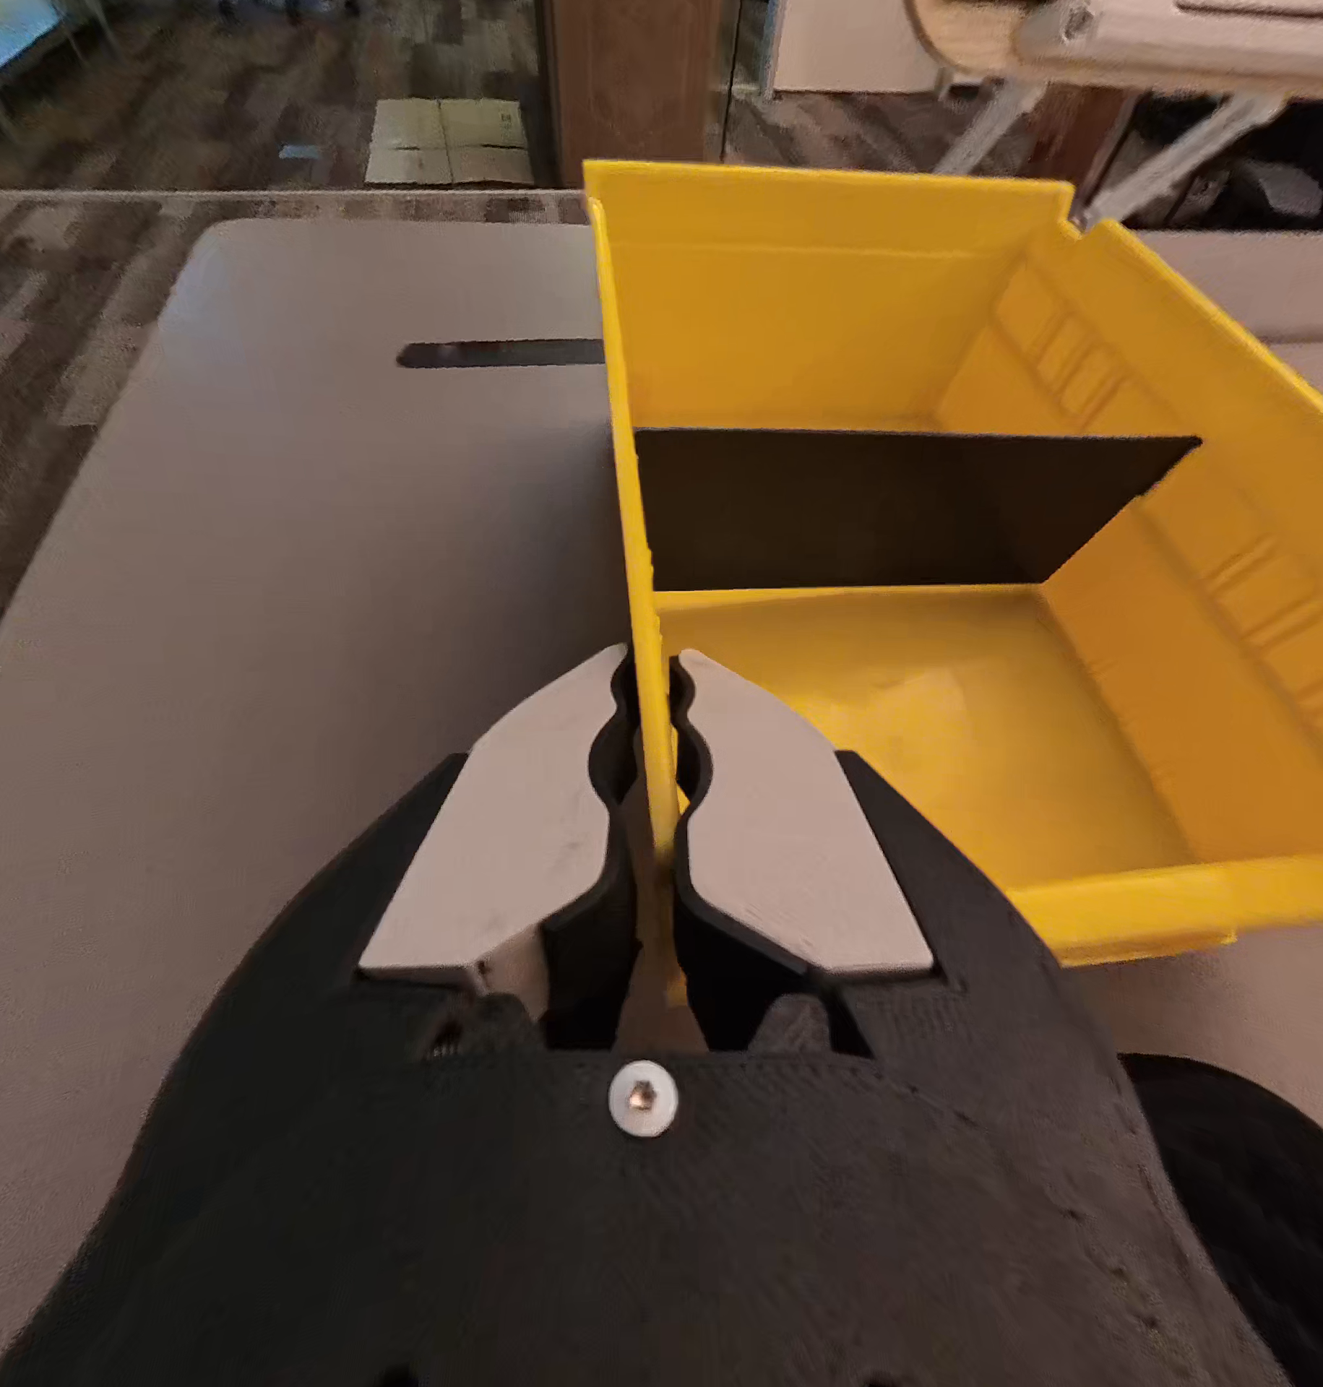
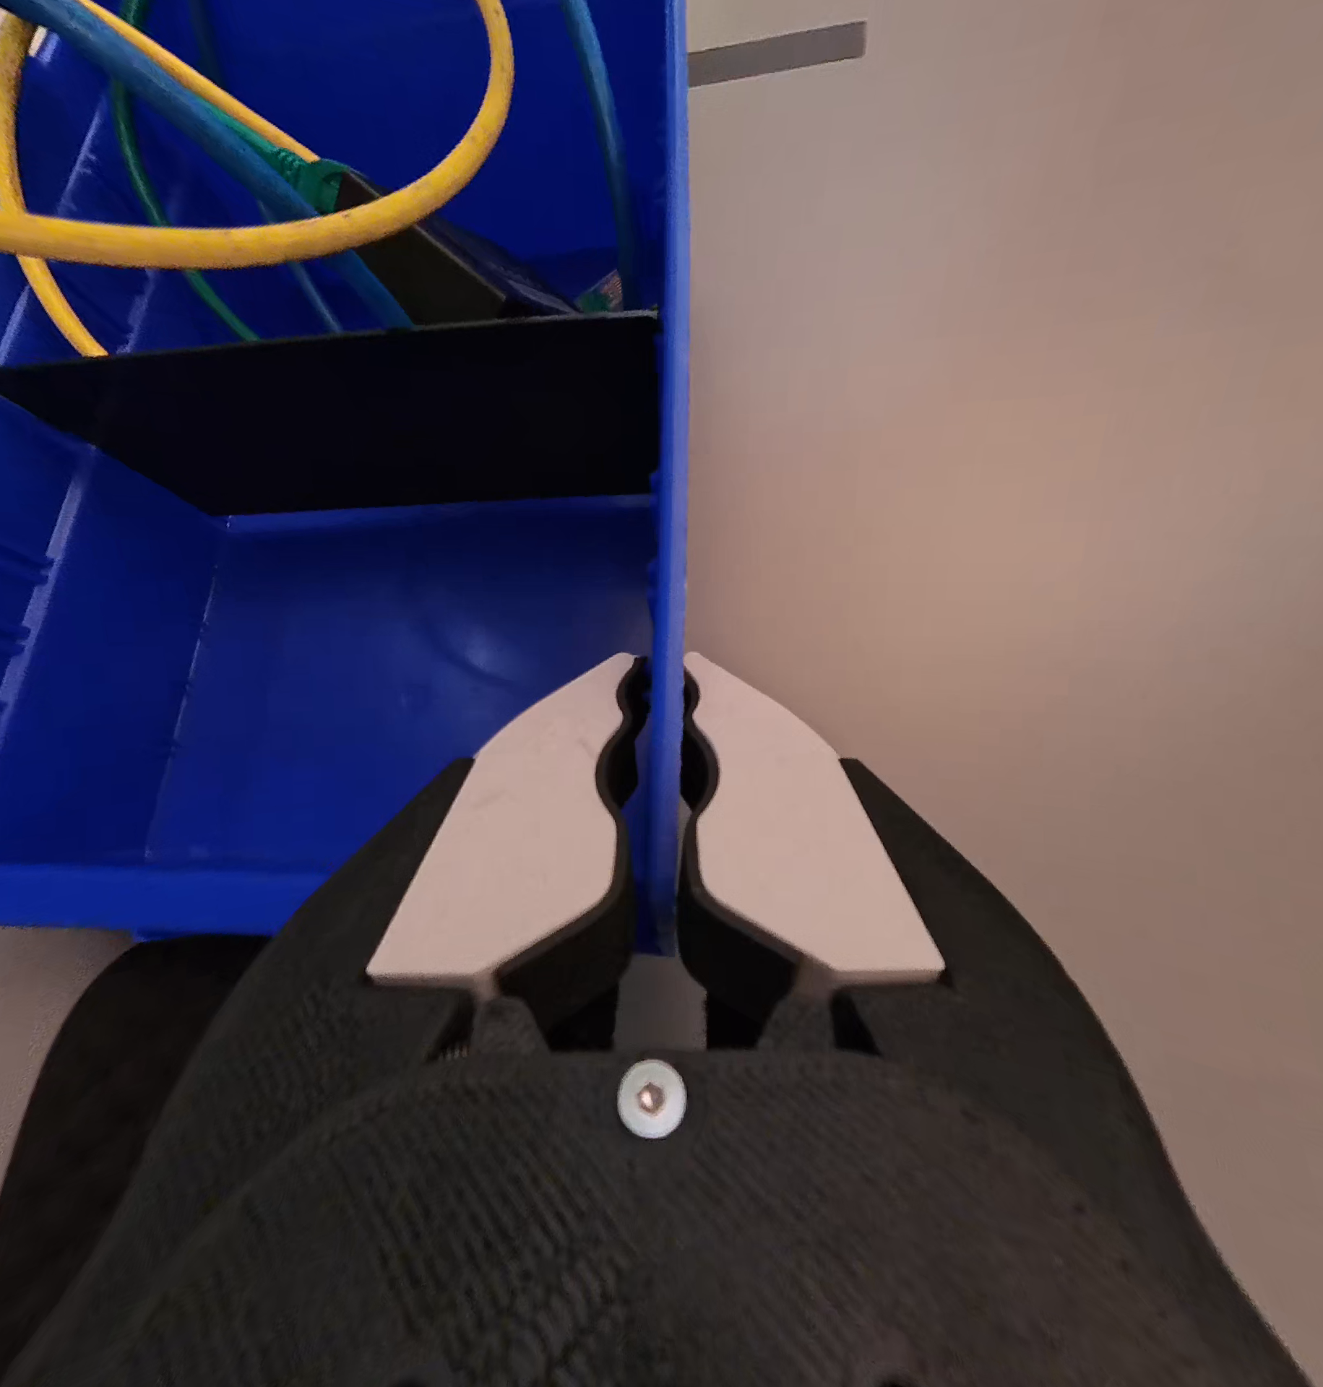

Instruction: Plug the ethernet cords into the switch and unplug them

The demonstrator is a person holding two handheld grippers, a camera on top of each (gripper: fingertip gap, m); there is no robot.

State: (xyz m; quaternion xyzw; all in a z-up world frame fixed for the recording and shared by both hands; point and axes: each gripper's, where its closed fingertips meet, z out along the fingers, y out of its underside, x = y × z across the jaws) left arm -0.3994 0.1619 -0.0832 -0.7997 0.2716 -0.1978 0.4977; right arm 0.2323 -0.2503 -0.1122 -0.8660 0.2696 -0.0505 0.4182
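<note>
My left gripper (image 1: 652,660) is shut on the left side wall of a yellow bin (image 1: 831,300), its pads pressing the thin wall from both sides. The yellow bin has a black divider (image 1: 868,510) and both its compartments look bare. My right gripper (image 2: 662,664) is shut on the right side wall of a blue bin (image 2: 343,713). Behind the blue bin's black divider (image 2: 343,420) lie a dark switch (image 2: 433,263) and a yellow cord (image 2: 230,244), a blue cord (image 2: 193,120) and a green cord (image 2: 155,210).
Both bins rest on a grey table (image 1: 305,600) with a dark cable slot (image 1: 500,353). A patterned carpet floor (image 1: 155,112) with a flat cardboard box (image 1: 448,142) lies beyond the far edge. A dark sleeve (image 1: 1244,1201) shows at the lower right. There is about 75 cm between the tips of the two grippers.
</note>
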